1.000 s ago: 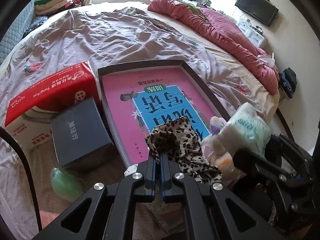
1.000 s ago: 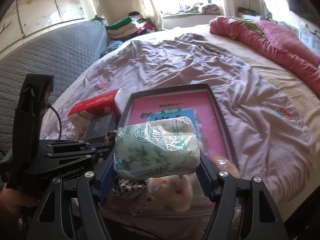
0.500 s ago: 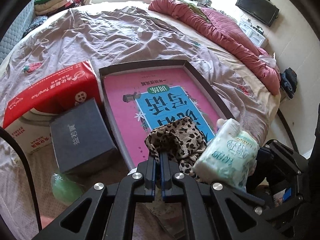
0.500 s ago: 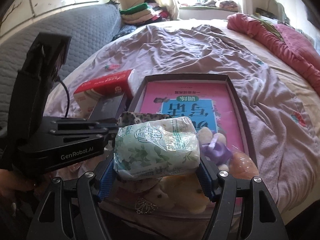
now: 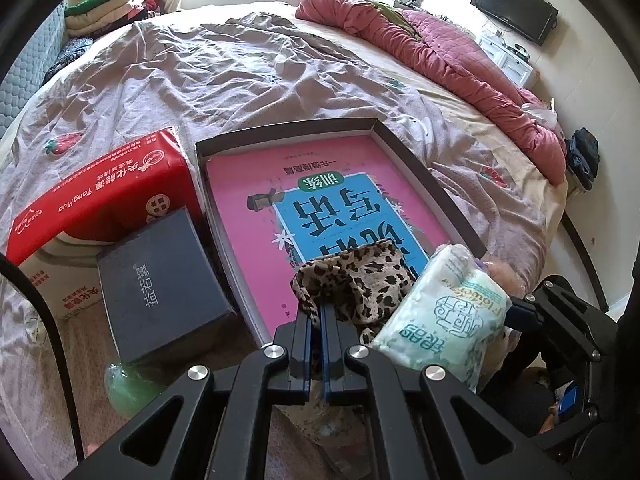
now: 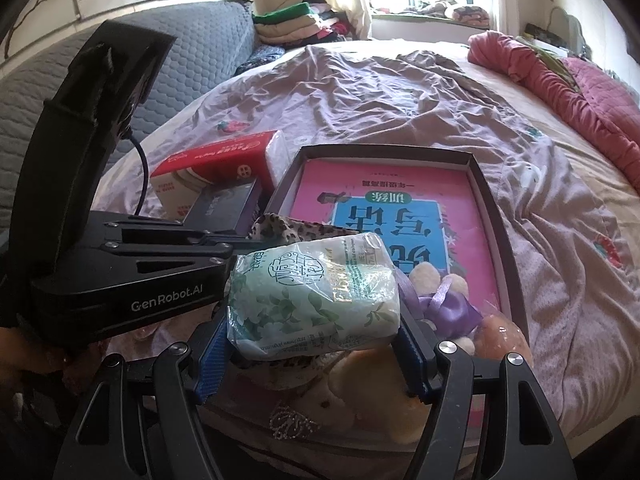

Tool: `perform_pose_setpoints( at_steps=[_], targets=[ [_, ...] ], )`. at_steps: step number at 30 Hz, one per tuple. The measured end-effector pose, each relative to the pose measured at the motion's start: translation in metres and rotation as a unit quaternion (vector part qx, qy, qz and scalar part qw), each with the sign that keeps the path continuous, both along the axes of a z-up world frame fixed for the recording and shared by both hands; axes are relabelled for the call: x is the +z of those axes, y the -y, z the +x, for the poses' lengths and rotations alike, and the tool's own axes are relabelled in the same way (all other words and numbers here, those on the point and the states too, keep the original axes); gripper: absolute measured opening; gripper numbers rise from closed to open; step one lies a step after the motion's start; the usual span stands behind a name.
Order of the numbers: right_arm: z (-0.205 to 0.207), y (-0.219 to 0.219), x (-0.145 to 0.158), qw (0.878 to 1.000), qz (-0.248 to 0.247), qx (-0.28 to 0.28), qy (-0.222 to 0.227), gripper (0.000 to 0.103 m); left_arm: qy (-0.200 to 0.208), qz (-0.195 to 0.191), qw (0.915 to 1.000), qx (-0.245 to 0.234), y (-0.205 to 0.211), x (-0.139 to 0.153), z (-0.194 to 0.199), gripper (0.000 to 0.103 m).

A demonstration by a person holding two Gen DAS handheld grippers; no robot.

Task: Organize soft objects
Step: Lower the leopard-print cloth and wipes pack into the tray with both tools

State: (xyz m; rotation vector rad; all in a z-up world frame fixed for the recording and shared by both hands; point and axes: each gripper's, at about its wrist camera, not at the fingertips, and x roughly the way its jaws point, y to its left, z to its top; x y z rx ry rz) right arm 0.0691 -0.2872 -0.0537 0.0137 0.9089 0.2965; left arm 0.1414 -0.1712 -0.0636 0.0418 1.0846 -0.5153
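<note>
Holding two soft items over the near end of the bed, we record the following. Our left gripper (image 5: 317, 322) has its jaws pinched tight on a leopard-print cloth (image 5: 360, 276), which bunches up just past the blue pads and droops over the near edge of the tray. Our right gripper (image 6: 310, 344) clamps a green-and-white pack of tissues (image 6: 312, 300) across its width, one blue pad on each end; the jaws stand at a middling gap set by the pack. In the left wrist view the pack (image 5: 444, 320) sits just right of the cloth, touching or nearly touching it; we cannot tell which. A shallow dark tray (image 5: 424, 168) lies on the wrinkled mauve bedsheet (image 5: 240, 64), and a pink book with a blue panel (image 5: 256, 184) lies flat inside it. At the tray's near right corner we note plush toys with a purple ribbon (image 6: 448, 304). Left of the tray stand a red-and-white tissue box (image 5: 100, 192) and, against it, a dark blue box (image 5: 160, 280). A green object (image 5: 128, 384), blurred, lies nearer us. A pink quilt (image 5: 440, 48) is heaped along the far right side of the bed.
</note>
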Motion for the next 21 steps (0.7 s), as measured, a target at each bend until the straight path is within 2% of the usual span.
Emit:
perform_pose_setpoints(
  at_steps=[21],
  targets=[
    [0.007, -0.004, -0.009, 0.999, -0.043, 0.012, 0.014, 0.075, -0.013, 0.006, 0.9999, 0.002, 0.006, -0.008, 0.01, 0.004]
  ],
)
